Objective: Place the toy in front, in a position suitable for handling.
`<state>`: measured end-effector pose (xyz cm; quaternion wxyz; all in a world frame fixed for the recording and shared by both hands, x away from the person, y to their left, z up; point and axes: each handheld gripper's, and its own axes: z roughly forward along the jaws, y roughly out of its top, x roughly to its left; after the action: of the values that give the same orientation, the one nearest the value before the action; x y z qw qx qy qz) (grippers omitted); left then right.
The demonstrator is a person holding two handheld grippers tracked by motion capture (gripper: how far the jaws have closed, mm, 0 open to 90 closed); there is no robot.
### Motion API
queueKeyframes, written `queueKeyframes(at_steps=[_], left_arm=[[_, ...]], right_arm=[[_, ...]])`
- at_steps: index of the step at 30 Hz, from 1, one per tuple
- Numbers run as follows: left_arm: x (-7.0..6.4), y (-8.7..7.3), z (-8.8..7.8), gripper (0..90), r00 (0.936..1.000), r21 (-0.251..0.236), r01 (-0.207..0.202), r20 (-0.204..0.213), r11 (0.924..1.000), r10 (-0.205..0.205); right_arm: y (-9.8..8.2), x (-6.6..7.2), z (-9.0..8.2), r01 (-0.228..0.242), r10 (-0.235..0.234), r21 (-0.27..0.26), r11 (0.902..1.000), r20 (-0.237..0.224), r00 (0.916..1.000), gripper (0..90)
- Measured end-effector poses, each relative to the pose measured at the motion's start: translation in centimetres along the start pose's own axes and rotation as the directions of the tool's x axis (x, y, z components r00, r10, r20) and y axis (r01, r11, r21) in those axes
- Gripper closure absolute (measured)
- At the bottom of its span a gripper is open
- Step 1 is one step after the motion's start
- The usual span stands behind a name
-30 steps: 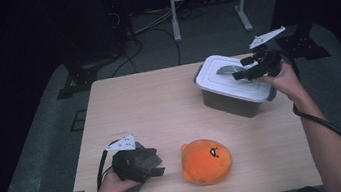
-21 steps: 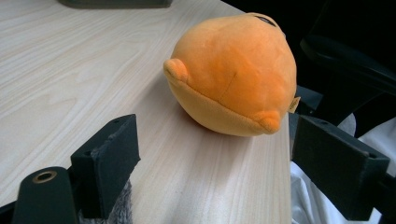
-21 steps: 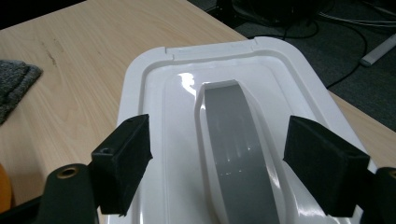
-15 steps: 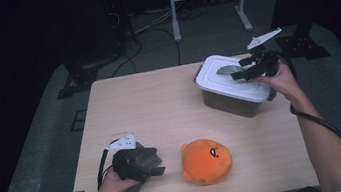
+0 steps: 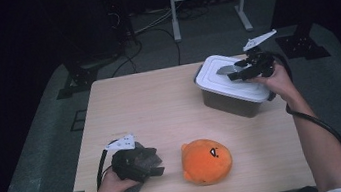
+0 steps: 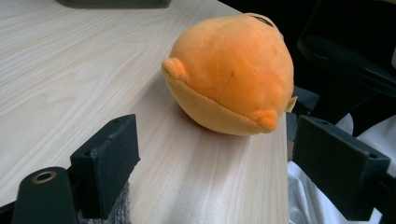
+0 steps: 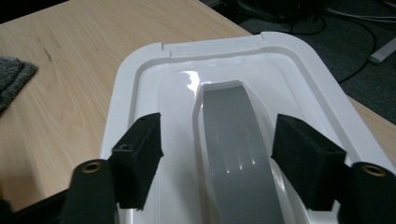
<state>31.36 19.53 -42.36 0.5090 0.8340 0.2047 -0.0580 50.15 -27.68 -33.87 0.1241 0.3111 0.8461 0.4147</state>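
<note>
Your right gripper [image 5: 236, 72] sits over the white lid [image 5: 229, 80] of the grey storage box [image 5: 227, 103] at the far right of the wooden table [image 5: 160, 107]. In the right gripper view its jaws straddle the lid's grey handle [image 7: 236, 149] — one pad [image 7: 140, 156] on each side, with a gap showing between each pad and the handle, so they are not pressing on it. The jaws have just been closing, with the handle between them.

Your left gripper [image 5: 155, 164] rests low at the near left edge of the table, its body partly over a grey cloth [image 5: 136, 189]. Its jaws stand apart and hold nothing; in the left gripper view the bare tabletop lies between the two pads [image 6: 114, 158].

The orange plush toy [image 5: 206, 161] lies on the table just beside your left gripper, ahead of its jaws and apart from them — well apart from the box.
</note>
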Motion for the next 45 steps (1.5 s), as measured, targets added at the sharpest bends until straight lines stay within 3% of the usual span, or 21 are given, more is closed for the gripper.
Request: queueKeyframes(at_steps=[7,14,30,37,45], left_arm=[[0.0,-0.1,0.0,13.8,1.0,0.002,0.003,-0.002,1.0,-0.003],[0.1,-0.2,-0.1,13.8,1.0,0.003,0.004,-0.003,1.0,-0.004],[-0.3,-0.5,-0.1,13.8,0.9998,0.008,0.015,-0.015,0.9999,-0.015],[-0.5,-0.7,-0.5,13.8,0.9996,0.004,0.021,-0.021,0.9998,-0.021],[-0.5,-0.6,-0.3,13.7,0.9996,0.007,0.019,-0.019,0.9998,-0.019]], right_arm=[[0.0,-0.3,0.1,0.003,-0.003,-0.014,0.9999,-0.015,0.9999,50.5],[0.0,-0.6,0.0,0.003,-0.003,-0.016,0.9999,-0.016,0.9999,61.7],[-0.1,-0.7,-0.2,0.001,-0.003,-0.015,0.9999,-0.085,0.9964,65.9],[-0.1,-0.1,0.0,0.022,-0.024,-0.021,0.9995,-0.106,0.994,66.0],[0.2,0.4,0.6,0.014,-0.017,-0.02,0.9997,-0.149,0.9887,66.1]])
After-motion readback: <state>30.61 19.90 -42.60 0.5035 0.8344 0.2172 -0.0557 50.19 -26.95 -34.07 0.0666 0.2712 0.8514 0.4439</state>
